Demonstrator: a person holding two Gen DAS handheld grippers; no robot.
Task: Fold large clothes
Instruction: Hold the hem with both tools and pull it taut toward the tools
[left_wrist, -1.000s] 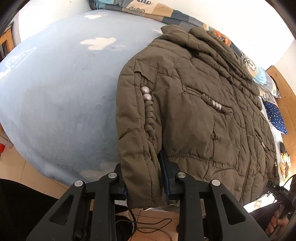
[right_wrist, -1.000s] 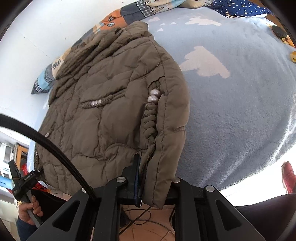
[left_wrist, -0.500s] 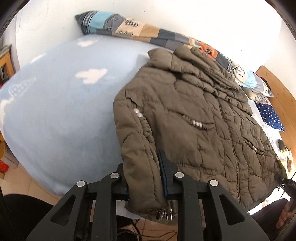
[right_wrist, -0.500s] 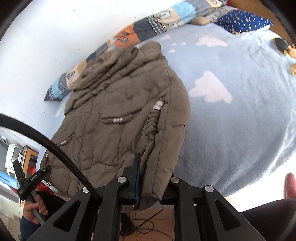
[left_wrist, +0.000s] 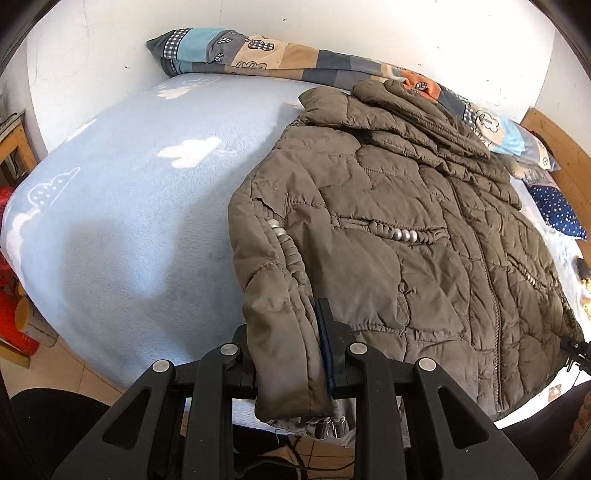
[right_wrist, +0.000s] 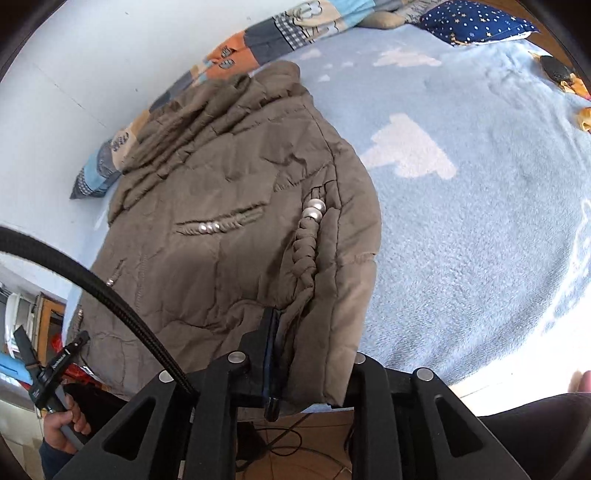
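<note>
Both tools, left tool (left_wrist: 288, 365) and right tool (right_wrist: 310, 373), pinch the jacket's (left_wrist: 388, 236) bottom corners. Jacket lies flat on the bed (left_wrist: 129, 206); no fold made yet.

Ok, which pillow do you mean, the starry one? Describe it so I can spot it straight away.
Start from the light blue blanket with white cloud shapes that covers the bed. Follow it to the far corner by the wooden headboard, past the olive puffer jacket and the long patchwork bolster along the wall. The pillow is dark navy with tiny white dots, the only dark blue thing there.
</note>
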